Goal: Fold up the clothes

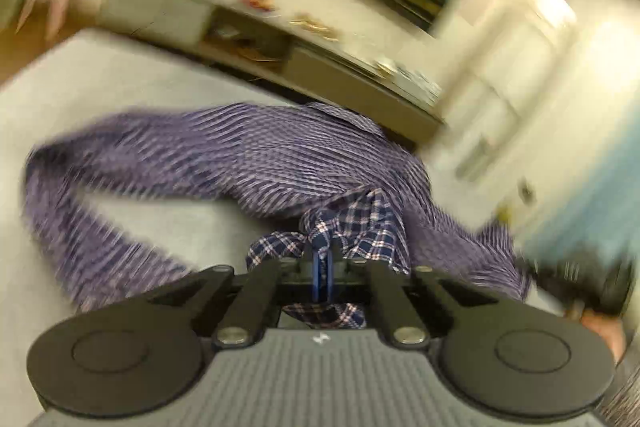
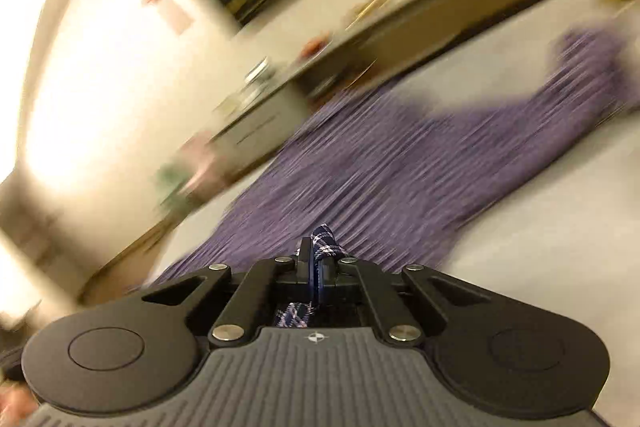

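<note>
Lying across grey surface, plaid shirt, blurred shelving behind

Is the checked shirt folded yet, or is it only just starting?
Only starting. Done: the left gripper and right gripper are both shut on the shirt. In hand: its pinched edge. Left: it sprawls unfolded on the grey surface, one sleeve flung out, so every fold remains.

Pale walls, long low sideboard
</note>
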{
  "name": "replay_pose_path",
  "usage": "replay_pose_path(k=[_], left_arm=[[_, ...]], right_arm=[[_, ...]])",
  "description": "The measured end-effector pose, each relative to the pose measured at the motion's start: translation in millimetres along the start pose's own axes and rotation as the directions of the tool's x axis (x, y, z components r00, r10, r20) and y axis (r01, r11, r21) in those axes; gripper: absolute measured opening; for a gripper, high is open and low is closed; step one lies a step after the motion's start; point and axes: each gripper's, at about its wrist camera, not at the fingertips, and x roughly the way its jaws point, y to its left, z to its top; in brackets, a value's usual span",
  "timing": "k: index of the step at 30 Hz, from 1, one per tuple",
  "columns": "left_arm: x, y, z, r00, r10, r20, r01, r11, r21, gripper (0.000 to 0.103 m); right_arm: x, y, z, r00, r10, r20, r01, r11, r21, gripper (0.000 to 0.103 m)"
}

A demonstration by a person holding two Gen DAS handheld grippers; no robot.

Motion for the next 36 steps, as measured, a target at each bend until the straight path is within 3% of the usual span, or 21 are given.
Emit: replay_pose_path(k=[1, 3, 4, 5, 6, 8, 12, 15, 17, 18, 19, 20, 21, 22, 23, 25, 27, 29, 31, 34, 36], left_arm=[[6.3, 8.8, -3.2, 0.999, 0.007, -0.045, -0.009, 0.999, -0.046, 0.019], [22.1, 18.0, -14.7, 0.991, 0.019, -0.134, -0.031, 0.996, -0.088, 0.03], [25.3, 16.7, -19.8, 0.988, 0.039, -0.147, -0.05, 0.996, -0.073, 0.038], [26.6, 11.7, -22.9, 0.987, 0.072, -0.144, -0.078, 0.996, -0.036, 0.045], [27.1, 5.2, -25.2, 0.985, 0.108, -0.133, -0.108, 0.994, 0.007, 0.059], [24.7, -10.4, -31.6, 0.983, 0.156, -0.096, -0.146, 0.984, 0.103, 0.07], [34.1, -45.8, -55.0, 0.983, 0.163, -0.085, -0.133, 0.949, 0.287, 0.093], [48.2, -66.3, -85.9, 0.967, 0.239, -0.093, -0.174, 0.877, 0.447, 0.096], [59.2, -76.6, -106.0, 0.95, 0.303, -0.072, -0.216, 0.809, 0.547, 0.092], [63.5, -78.9, -112.6, 0.943, 0.326, -0.06, -0.231, 0.776, 0.587, 0.075], [65.1, -79.0, -113.8, 0.941, 0.333, -0.055, -0.236, 0.766, 0.598, 0.054], [65.9, -78.8, -113.1, 0.941, 0.334, -0.052, -0.238, 0.766, 0.597, 0.044], [53.0, -77.7, -104.4, 0.957, 0.287, -0.052, -0.212, 0.806, 0.552, 0.003], [33.1, -76.2, -91.6, 0.976, 0.214, -0.047, -0.165, 0.859, 0.484, 0.005], [13.2, -74.6, -78.8, 0.989, 0.141, -0.036, -0.114, 0.904, 0.412, 0.005], [-26.6, -71.6, -53.2, 1.0, -0.003, 0.003, 0.002, 0.964, 0.266, 0.005], [-68.4, -65.0, -30.2, 0.987, -0.142, 0.073, 0.132, 0.984, 0.117, 0.005], [-102.1, -42.4, -20.8, 0.959, -0.242, 0.151, 0.25, 0.967, -0.038, 0.006], [-107.1, -19.5, -25.8, 0.958, -0.252, 0.137, 0.27, 0.954, -0.132, 0.015], [-85.2, 5.4, -52.2, 0.993, -0.121, -0.019, 0.113, 0.965, -0.236, 0.04], [-71.8, 7.7, -70.7, 0.993, -0.045, -0.113, 0.019, 0.975, -0.22, 0.04]], right_arm=[[-0.4, -16.6, 2.5, 0.998, -0.058, 0.006, 0.058, 0.998, 0.035, 0.005], [1.5, -39.3, -6.5, 0.995, -0.078, -0.069, 0.085, 0.992, 0.097, 0.029], [0.5, -42.3, -17.9, 0.994, -0.059, -0.097, 0.07, 0.991, 0.117, 0.05], [-1.0, -43.9, -30.4, 0.992, -0.035, -0.122, 0.051, 0.989, 0.136, 0.062], [-5.0, -37.8, -42.1, 0.989, -0.01, -0.147, 0.028, 0.992, 0.123, 0.067], [-13.9, -22.9, -65.4, 0.979, 0.038, -0.198, -0.021, 0.996, 0.086, 0.083], [-38.7, -5.4, -92.8, 0.971, -0.021, -0.24, 0.008, 0.998, -0.055, 0.089], [-49.0, 10.4, -118.3, 0.966, -0.071, -0.25, 0.025, 0.983, -0.183, 0.09], [-59.5, 25.4, -133.5, 0.961, -0.1, -0.256, 0.025, 0.959, -0.282, 0.085], [-61.5, 32.1, -139.7, 0.96, -0.11, -0.257, 0.018, 0.942, -0.334, 0.078], [-56.3, 36.5, -145.3, 0.959, -0.126, -0.255, 0.019, 0.922, -0.386, 0.048], [-54.3, 41.4, -148.2, 0.956, -0.151, -0.25, 0.027, 0.898, -0.438, 0.017], [-55.1, 45.9, -150.5, 0.956, -0.166, -0.244, 0.029, 0.876, -0.481, 0.007], [-58.4, 46.2, -149.3, 0.959, -0.159, -0.235, 0.022, 0.868, -0.495, 0.002], [-73.9, 45.6, -136.2, 0.97, -0.088, -0.226, -0.021, 0.897, -0.442, 0.002], [-109.1, 44.4, -106.2, 0.979, 0.071, -0.189, -0.128, 0.942, -0.309, 0.001], [-150.6, 28.9, -70.6, 0.949, 0.289, -0.126, -0.301, 0.95, -0.081, 0.001], [-182.2, 13.0, -45.0, 0.906, 0.419, -0.061, -0.415, 0.907, 0.063, 0.001], [-188.2, 2.1, -37.5, 0.881, 0.466, -0.077, -0.455, 0.881, 0.129, 0.002], [-174.9, -11.8, -54.0, 0.918, 0.34, -0.204, -0.324, 0.94, 0.11, 0.004], [-164.1, -22.4, -74.4, 0.916, 0.252, -0.311, -0.236, 0.968, 0.089, 0.004]])
